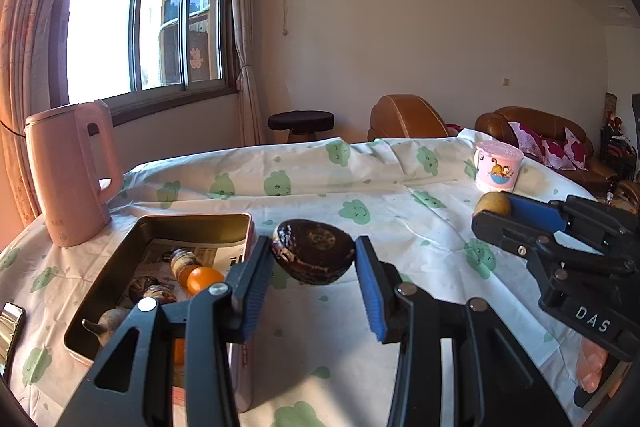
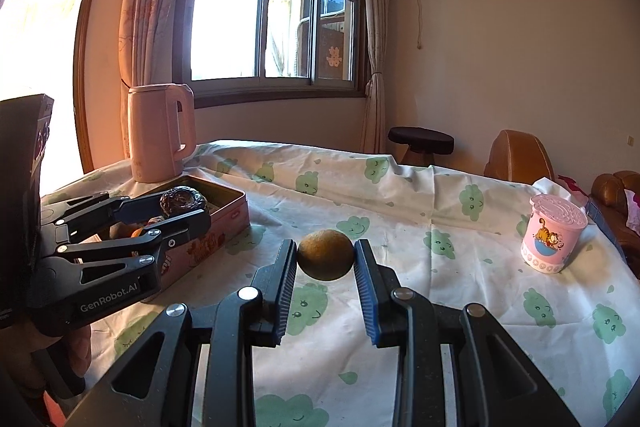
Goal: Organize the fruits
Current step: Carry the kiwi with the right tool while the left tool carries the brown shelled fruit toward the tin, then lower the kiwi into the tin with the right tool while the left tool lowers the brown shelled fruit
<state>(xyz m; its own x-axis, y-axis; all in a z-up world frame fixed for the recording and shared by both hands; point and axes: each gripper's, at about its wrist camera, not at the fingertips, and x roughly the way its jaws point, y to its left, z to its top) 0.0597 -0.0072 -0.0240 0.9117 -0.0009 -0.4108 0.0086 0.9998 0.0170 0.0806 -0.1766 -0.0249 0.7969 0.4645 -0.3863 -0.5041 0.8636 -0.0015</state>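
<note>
Left wrist view: left tongs [image 1: 314,259] clamp a dark wrinkled fruit [image 1: 314,257] across its widest part, held above the bench beside the pink tin [image 1: 160,223] near the left edge. It looks soft and bruisable; a light grip seems wise. An orange [image 1: 204,279] lies in the tin.

Right wrist view: right tongs [image 2: 325,261] hold a firm-looking, rough brown fruit [image 2: 325,255] mid-bench, above the cloud-print cloth [image 2: 440,267]. Kettle [image 2: 160,133] at far left corner; sunlit window behind.

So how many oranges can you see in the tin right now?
2. One orange lies in plain view on the paper inside the tin; a second orange peeks out lower down, behind the left gripper. The gripper covers part of the tin, so more may be hidden.
</note>
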